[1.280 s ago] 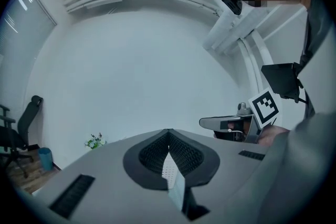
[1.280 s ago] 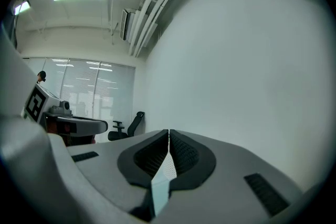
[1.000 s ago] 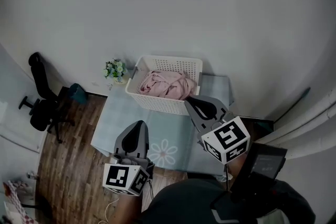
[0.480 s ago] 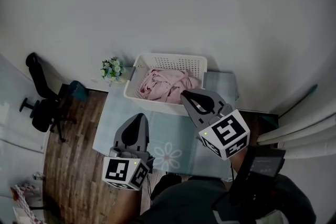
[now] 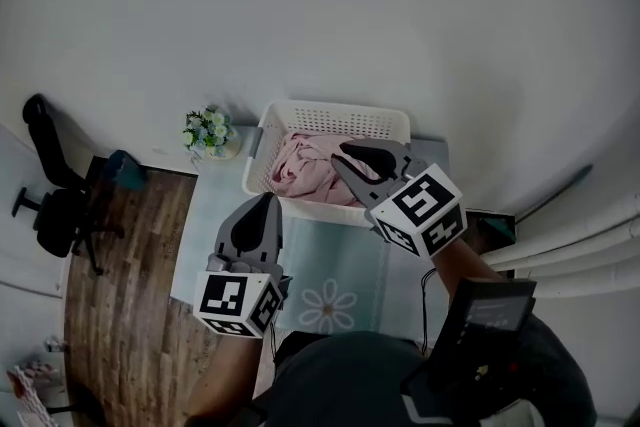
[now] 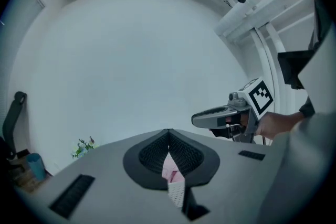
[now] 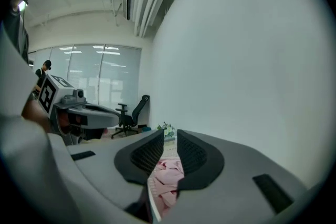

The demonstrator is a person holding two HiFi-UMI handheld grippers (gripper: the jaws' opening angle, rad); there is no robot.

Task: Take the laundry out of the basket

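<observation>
A white slatted basket (image 5: 385,120) stands at the far end of a pale blue worktop (image 5: 350,260) printed with a white daisy, close to a plain light wall (image 5: 330,5). The pink laundry (image 5: 305,170) lies bunched inside the basket, mostly in its left and middle part, and none of it hangs over the rim. The right gripper (image 5: 342,155) reaches over the basket's near right edge, and in the head view its tip lies over the laundry. In the right gripper view its jaws stand a narrow slit apart, having just been opening. Nothing is between them, and the pink cloth and a strip of the basket wall show through the slit, further off and lower down. The left gripper (image 5: 264,202) is short of the basket, over the worktop just before the near left wall, and points toward it. In the left gripper view its jaws are clenched with the tips meeting. They grasp nothing, and only a sliver of pink cloth and white slats shows beyond them. Each gripper carries a cube (image 5: 238,303) with black and white square markers at its rear. A small pot of flowers (image 5: 205,130) sits just left of the basket at the worktop's corner. An office chair (image 5: 50,205) stands well apart on the wooden floor (image 5: 120,295) to the left.
</observation>
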